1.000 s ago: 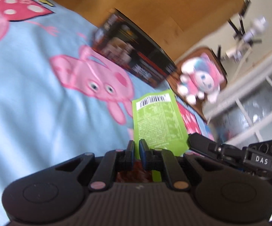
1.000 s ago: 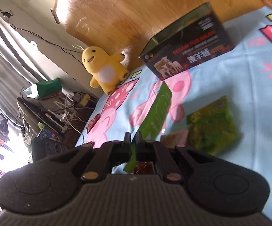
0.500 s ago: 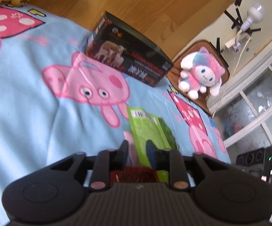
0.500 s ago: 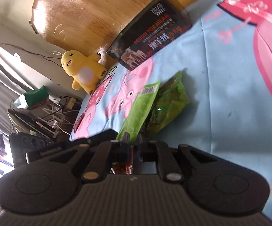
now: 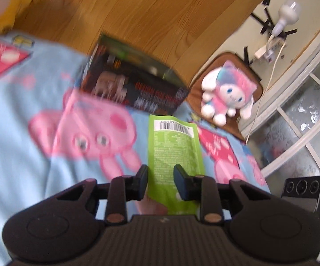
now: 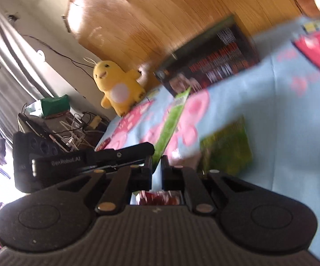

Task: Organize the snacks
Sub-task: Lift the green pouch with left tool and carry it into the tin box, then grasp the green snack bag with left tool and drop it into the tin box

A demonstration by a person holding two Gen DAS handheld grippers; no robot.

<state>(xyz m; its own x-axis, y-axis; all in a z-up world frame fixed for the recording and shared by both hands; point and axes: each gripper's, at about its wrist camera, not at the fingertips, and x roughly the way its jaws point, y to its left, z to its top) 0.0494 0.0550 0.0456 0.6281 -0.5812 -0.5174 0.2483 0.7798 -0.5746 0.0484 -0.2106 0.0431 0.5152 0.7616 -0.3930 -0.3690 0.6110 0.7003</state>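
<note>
Since the earlier frame your left gripper (image 5: pixel 161 178) has let go of the green snack packet (image 5: pixel 175 148), its jaws having just parted and eased back a touch, so its fingers now stand apart on either side of the packet without pressing it. Your right gripper (image 6: pixel 156 168) is clamped on the packet's near edge, holding it up edge-on, which I judge is so 1 hand carries it. Beyond lie a second crinkly green packet (image 6: pixel 226 148) on the blue cartoon bedsheet (image 5: pixel 16 133), then the dark box (image 5: pixel 135 84) by the wooden headboard (image 5: pixel 137 11).
</note>
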